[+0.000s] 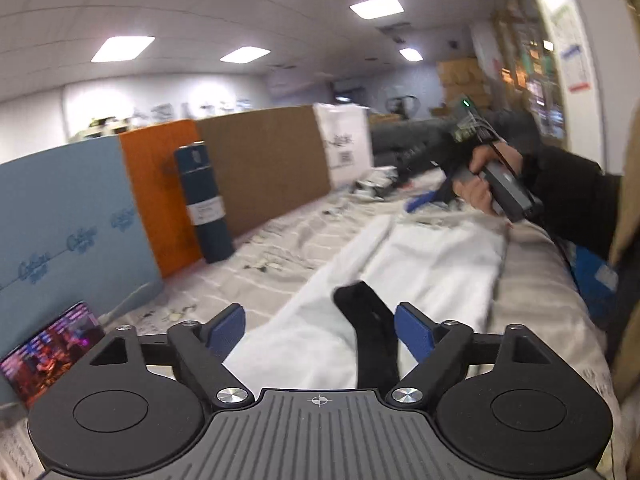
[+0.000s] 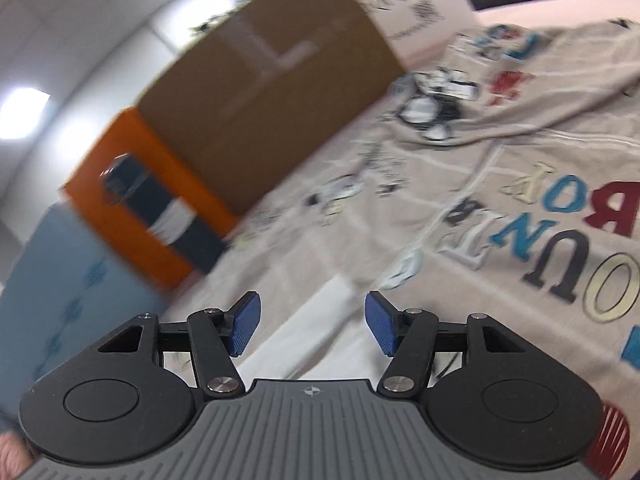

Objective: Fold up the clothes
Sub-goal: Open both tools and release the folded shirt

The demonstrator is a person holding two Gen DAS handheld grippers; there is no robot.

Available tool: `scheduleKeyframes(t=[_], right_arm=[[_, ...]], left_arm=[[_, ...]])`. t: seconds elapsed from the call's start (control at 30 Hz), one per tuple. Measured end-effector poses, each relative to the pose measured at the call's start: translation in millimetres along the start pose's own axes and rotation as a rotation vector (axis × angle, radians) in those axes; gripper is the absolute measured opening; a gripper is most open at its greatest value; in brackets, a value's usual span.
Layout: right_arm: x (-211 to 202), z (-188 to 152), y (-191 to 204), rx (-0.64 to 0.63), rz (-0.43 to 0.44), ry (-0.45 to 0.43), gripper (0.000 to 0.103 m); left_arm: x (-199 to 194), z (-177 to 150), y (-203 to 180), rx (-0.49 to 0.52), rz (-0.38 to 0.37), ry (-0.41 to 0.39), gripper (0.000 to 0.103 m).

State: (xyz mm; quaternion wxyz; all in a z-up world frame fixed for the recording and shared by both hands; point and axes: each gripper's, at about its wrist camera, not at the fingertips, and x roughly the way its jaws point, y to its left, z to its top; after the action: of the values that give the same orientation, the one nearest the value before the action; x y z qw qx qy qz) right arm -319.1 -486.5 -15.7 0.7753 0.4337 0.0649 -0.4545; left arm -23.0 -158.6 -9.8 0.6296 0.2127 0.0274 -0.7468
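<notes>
Left wrist view
Gripper: left gripper (image 1: pixel 320 330), black with blue ribbed pads, jaws spread wide with nothing pinched between them.
Garment: white folded cloth garment (image 1: pixel 400 276) lies flat just ahead of and under the fingers, running away toward the upper right; a black strip of fabric (image 1: pixel 368 332) on it sits close to the right-hand pad; whether they touch is unclear.
Surface: beige printed bedsheet (image 1: pixel 280 248) under the garment.
Left of the fingers: dark blue cylindrical bottle with a white label (image 1: pixel 204 208) stands upright against an orange box (image 1: pixel 160 192); a light blue box (image 1: pixel 68 232) is nearer, a brown cardboard box (image 1: pixel 272 164) farther, and a phone with a lit screen (image 1: pixel 48 352) leans at the near left.
Far right ahead: a person's hand (image 1: pixel 480 184) in a dark sleeve grips the right gripper (image 1: pixel 430 196) at the garment's far end.

Right wrist view
Gripper: right gripper (image 2: pixel 312 326), jaws partly spread, nothing between the pads.
Garment: white folded cloth garment (image 2: pixel 320 336) lies directly below the fingers.
Surface: beige printed bedsheet (image 2: pixel 520 208) with large coloured letters stretches ahead and right.
Left and ahead: blurred orange box (image 2: pixel 132 216), dark blue bottle (image 2: pixel 160 208) and brown cardboard box (image 2: pixel 272 96).
</notes>
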Motion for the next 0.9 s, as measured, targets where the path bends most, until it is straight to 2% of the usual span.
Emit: scheduleKeyframes(t=[0.1, 0.17, 0.2, 0.23, 0.27, 0.3, 0.5, 0.77, 0.87, 0.9], right_arm=[[15, 4, -6, 0.003, -0.02, 0.028, 0.052], [20, 1, -2, -0.044, -0.009, 0.046, 0.051], [21, -2, 3, -0.073, -0.017, 0.045, 0.047], [22, -5, 7, -0.103, -0.025, 0.043, 0.034], [21, -7, 11, -0.143, -0.037, 0.032, 0.026], [21, -8, 15, -0.198, -0.047, 0.021, 0.008], [-3, -7, 25, -0.305, -0.049, -0.068, 0.007], [19, -20, 15, -0.397, -0.156, 0.015, 0.007], [20, -20, 18, -0.422, -0.202, -0.013, 0.013], [18, -20, 19, -0.431, -0.223, -0.033, 0.021]], left_arm=[[5, 1, -2, -0.021, 0.041, 0.008, 0.088], [10, 0, -3, -0.026, 0.042, 0.021, 0.088], [13, 0, -3, -0.032, 0.043, 0.029, 0.088], [16, -1, -3, -0.037, 0.048, 0.038, 0.088], [18, -1, -3, -0.041, 0.052, 0.047, 0.088], [20, -2, -4, -0.042, 0.056, 0.057, 0.088], [28, -6, -1, -0.064, 0.076, 0.102, 0.088], [32, -7, -2, -0.056, 0.093, 0.132, 0.093], [28, -6, 1, -0.062, 0.099, 0.117, 0.093], [26, -5, 3, -0.064, 0.1, 0.109, 0.093]])
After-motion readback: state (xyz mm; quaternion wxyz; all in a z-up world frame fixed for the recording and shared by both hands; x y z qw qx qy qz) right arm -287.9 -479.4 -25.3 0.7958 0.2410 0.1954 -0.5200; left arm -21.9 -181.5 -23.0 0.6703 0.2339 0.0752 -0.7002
